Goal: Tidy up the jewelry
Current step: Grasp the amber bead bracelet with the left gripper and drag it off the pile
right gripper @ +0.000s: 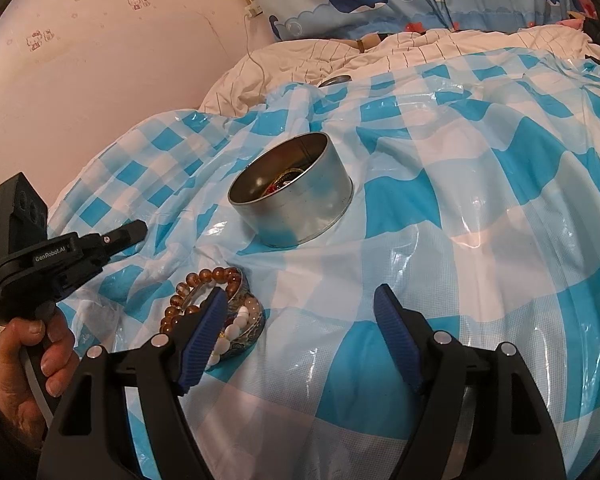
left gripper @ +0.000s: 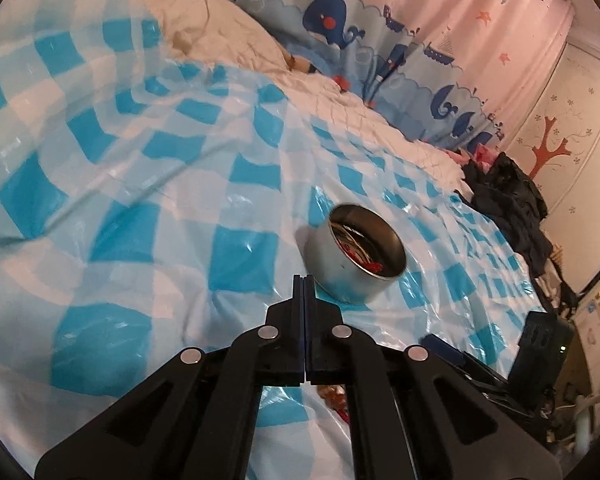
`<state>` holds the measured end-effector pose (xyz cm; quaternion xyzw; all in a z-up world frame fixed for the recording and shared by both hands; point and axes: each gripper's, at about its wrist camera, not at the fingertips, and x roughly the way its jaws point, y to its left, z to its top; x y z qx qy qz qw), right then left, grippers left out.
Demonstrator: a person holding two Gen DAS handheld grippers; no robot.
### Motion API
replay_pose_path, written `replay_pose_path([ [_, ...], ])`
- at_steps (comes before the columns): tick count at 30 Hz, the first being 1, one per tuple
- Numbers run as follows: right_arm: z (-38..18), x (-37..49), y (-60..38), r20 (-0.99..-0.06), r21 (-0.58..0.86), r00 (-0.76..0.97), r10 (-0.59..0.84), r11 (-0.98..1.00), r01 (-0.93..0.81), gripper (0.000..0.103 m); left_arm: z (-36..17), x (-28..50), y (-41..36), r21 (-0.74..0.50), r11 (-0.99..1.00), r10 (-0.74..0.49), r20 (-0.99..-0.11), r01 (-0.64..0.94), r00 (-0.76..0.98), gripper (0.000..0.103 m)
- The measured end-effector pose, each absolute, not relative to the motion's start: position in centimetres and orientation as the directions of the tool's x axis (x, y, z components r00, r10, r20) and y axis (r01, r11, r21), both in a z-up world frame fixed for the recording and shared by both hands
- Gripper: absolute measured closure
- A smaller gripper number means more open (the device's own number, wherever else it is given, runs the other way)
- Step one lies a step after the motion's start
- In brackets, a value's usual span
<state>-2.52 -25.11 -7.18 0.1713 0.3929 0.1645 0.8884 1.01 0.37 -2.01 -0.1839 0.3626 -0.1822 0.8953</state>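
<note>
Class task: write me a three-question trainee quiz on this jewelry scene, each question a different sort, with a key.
1. True or false: the left tool is shut with nothing in it.
2. Where do the bracelets lie? A) in the tin B) on the checked sheet C) on the pillow
3. Fill in: the round tin stands with its lid ____.

Key: 1 true; 2 B; 3 off. The right tool is open, its left finger above the bracelets.

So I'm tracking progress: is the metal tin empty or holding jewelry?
Holding some: inside the open tin, red and dark pieces lie on its bottom. Bracelets lie outside, on the checked cloth.
</note>
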Motion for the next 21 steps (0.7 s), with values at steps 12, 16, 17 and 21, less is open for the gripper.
replay_pose_path([
  [12,-7.0,-2.5,-24.9,-0.637,0.438,0.638,0.432,0.884,-0.161,0.029,-4.8,1.3,-5.2,-0.357,0.89,-0.455,-0.673,0.283,0.583,0.056],
  [16,-7.0,-2.6,-25.0,-0.637,0.439,0.639,0.432,0.884,-0.161,0.029,-5.0,1.2,-5.8,-0.275,0.914,-0.403,-0.705,0.299,0.583,0.093],
  [17,-7.0,-2.5,-24.9,-0.636,0.439,0.639,0.433,0.884,-0.161,0.029,-4.8,1.1,-5.6,-0.283,0.912,-0.409,-0.702,0.298,0.583,0.093],
  [21,-7.0,-2.6,-25.0,-0.636,0.439,0.639,0.433,0.884,-0.161,0.029,-3.3,0.9,-3.4,-0.393,0.876,-0.479,-0.638,0.28,0.603,0.093],
])
